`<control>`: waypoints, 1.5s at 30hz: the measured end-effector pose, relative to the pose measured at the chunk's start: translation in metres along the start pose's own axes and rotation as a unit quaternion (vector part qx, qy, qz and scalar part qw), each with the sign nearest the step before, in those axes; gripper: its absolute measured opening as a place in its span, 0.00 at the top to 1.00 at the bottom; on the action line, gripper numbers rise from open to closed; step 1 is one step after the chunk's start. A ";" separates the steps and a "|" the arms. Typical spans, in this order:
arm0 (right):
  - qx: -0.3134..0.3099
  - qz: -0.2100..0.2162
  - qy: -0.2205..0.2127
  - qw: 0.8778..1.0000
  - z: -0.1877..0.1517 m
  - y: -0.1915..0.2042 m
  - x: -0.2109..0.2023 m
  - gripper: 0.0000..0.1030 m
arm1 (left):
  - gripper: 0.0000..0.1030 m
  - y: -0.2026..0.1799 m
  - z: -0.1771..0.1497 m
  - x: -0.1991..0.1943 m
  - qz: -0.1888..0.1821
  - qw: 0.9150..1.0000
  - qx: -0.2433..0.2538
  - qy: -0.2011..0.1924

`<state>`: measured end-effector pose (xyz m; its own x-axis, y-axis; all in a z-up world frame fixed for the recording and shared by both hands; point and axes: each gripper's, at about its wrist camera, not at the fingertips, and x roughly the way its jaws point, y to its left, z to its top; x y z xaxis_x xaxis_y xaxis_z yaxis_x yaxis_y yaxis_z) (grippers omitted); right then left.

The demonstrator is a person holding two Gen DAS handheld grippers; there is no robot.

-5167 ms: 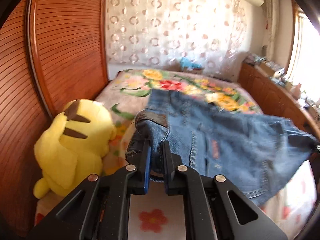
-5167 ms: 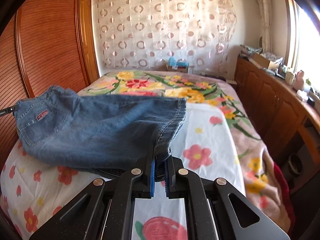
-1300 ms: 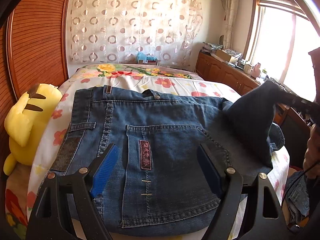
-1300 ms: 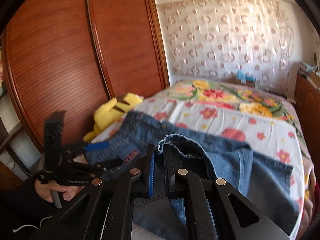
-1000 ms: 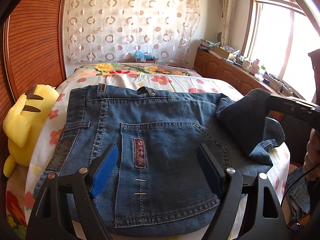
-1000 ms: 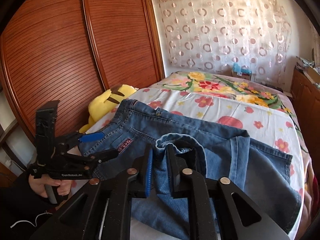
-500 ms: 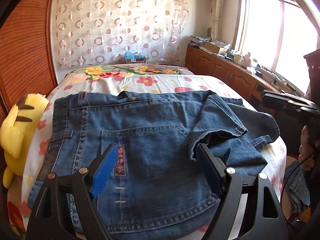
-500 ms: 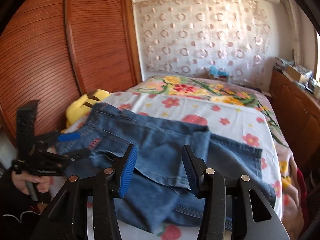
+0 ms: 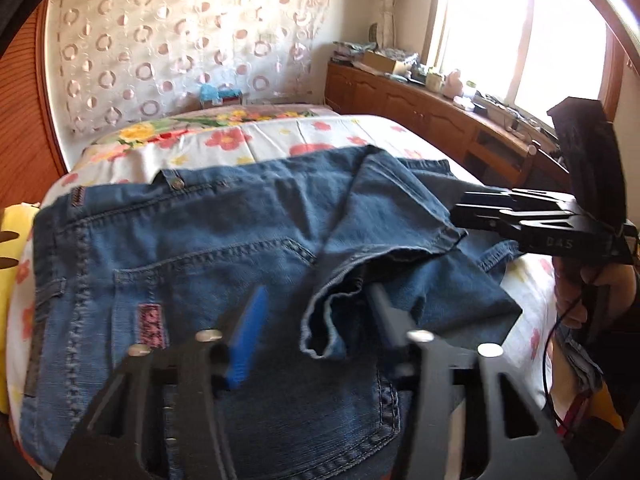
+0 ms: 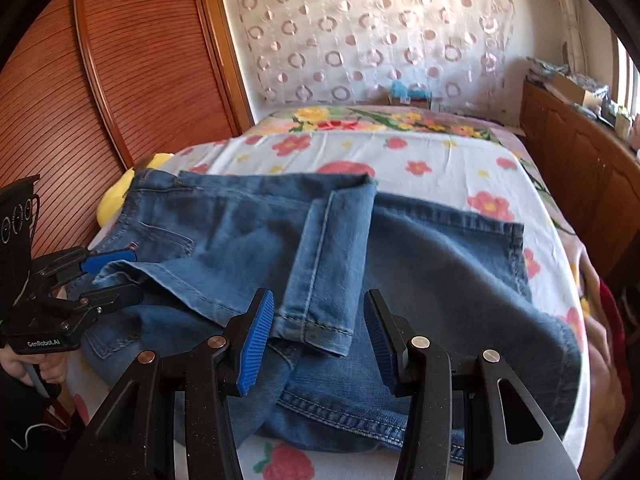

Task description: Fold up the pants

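On the floral bed (image 10: 440, 168) by the wooden wardrobe, I see the pants (image 10: 420, 264) lying near the foot edge with one leg flopped back crookedly, so I keep my left gripper (image 9: 316, 320) and right gripper (image 10: 320, 332) wide, holding nothing, ready to regrasp.

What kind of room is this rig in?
Almost certainly a home bedroom: the jeans lie on a bed with a floral sheet, beside a slatted wooden wardrobe, with a patterned curtain behind.

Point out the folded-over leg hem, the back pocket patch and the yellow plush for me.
leg hem (image 10: 312, 330): right wrist view, stitched cuff edge.
back pocket patch (image 9: 151, 326): left wrist view, its pink centre.
yellow plush (image 10: 116, 196): right wrist view, its visible side.
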<state>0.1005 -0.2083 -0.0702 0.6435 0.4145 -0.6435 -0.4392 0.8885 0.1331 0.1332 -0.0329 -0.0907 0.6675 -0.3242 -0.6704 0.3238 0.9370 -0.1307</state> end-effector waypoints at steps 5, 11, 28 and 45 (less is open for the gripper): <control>0.010 0.003 0.033 0.999 0.000 -0.003 0.019 0.53 | 0.78 -0.003 -0.003 -0.002 -0.006 1.000 0.005 0.002; 0.042 0.044 0.051 0.997 0.003 -0.013 0.030 0.53 | 0.86 -0.008 -0.002 -0.010 0.009 1.000 0.018 -0.010; -0.003 0.068 -0.019 0.997 0.015 0.002 -0.012 0.92 | 0.92 -0.012 0.002 -0.041 0.018 0.998 0.032 -0.042; -0.145 0.110 -0.099 0.978 0.114 0.104 -0.051 0.93 | 0.92 0.043 0.010 -0.152 0.069 0.989 -0.028 -0.130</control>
<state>0.0932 -0.1150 0.0626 0.6092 0.6457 -0.4605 -0.7224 0.6914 0.0137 0.0519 0.0551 0.0130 0.8549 -0.2088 -0.4749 0.1850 0.9779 -0.0971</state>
